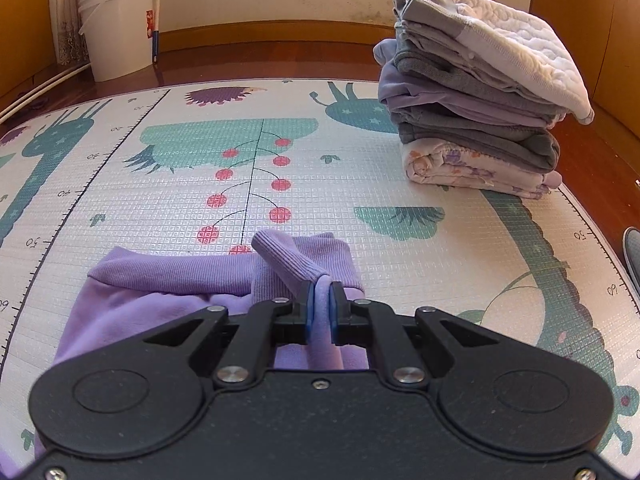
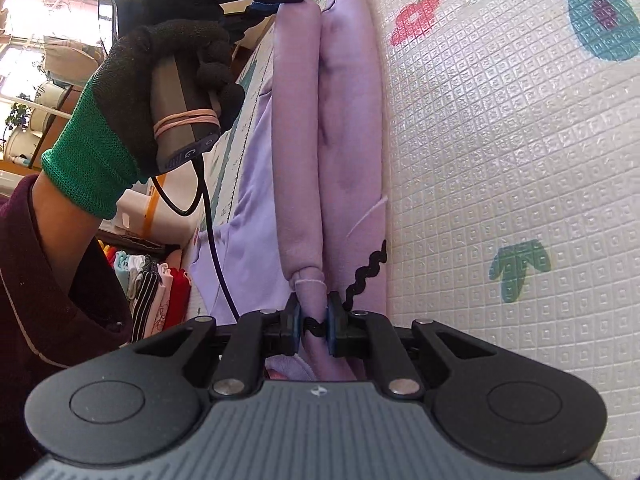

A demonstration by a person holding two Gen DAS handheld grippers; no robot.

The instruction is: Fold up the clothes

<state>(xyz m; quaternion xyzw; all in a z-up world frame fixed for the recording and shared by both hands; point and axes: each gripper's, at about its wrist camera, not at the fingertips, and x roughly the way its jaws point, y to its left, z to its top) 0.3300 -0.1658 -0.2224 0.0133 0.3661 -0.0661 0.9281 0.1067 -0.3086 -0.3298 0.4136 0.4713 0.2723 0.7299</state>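
Note:
A lilac garment [image 1: 160, 292] with ribbed cuffs lies on the printed play mat [image 1: 200, 168], right in front of my left gripper [image 1: 321, 292]. That gripper is shut on a fold of the lilac cloth beside a ribbed cuff [image 1: 284, 266]. In the right wrist view the same lilac garment [image 2: 344, 128] runs away from me as long folded tubes. My right gripper [image 2: 314, 312] is shut on its near end, where black zigzag trim [image 2: 366, 268] shows. A gloved hand [image 2: 132, 92] holds the left gripper's handle at the upper left.
A tall stack of folded clothes [image 1: 476, 92] stands at the mat's far right. A white bucket [image 1: 116, 28] sits on the wooden floor beyond the mat. In the right wrist view, more clothes [image 2: 156, 284] lie beside the mat [image 2: 500, 160], and a dark red sleeve [image 2: 48, 272] fills the lower left.

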